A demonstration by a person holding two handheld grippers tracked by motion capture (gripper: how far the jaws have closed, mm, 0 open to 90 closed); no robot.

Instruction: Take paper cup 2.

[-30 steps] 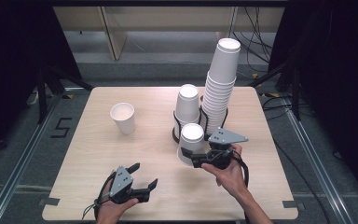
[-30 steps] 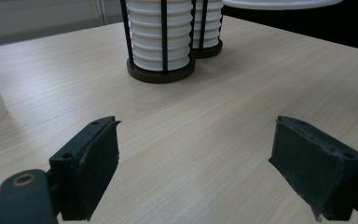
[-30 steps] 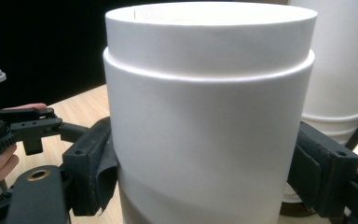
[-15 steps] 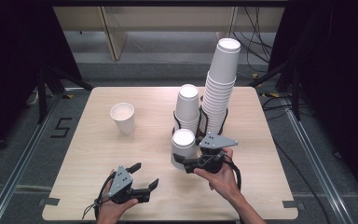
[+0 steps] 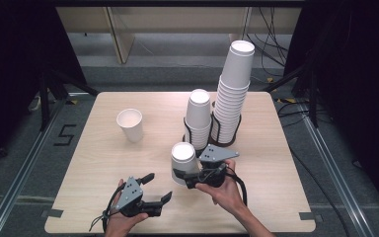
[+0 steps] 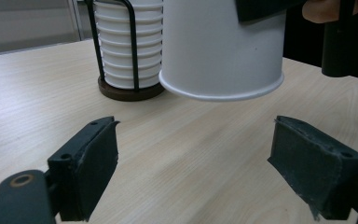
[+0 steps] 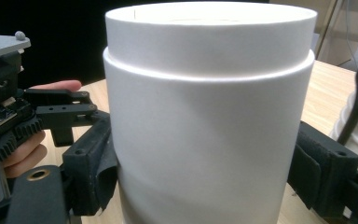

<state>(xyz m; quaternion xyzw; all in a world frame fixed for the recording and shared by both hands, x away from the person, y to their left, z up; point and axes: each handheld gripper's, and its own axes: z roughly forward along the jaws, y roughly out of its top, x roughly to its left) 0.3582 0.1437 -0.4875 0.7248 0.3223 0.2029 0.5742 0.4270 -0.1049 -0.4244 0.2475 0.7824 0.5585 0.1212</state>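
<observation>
Right gripper view has an upside-down white paper cup (image 7: 209, 116) clamped between the two black jaws of the right tool (image 7: 205, 177), one pad pressed on each side of its wall, with a second cup's base showing nested at its top. From the high view, this held cup (image 5: 183, 162) sits near the front middle of the table (image 5: 94, 163), just in front of the shorter cup stack (image 5: 198, 118) in its black wire holder (image 5: 190, 136). In the left gripper view its rim (image 6: 221, 91) hangs clear above the wood. The left tool (image 5: 157, 190), held low at the front edge, has its jaws spread wide and grips nothing; the cup lies just ahead of it. A taller stack (image 5: 233, 94) rises behind, and a lone upright cup (image 5: 130, 124) stands well apart to the left.
</observation>
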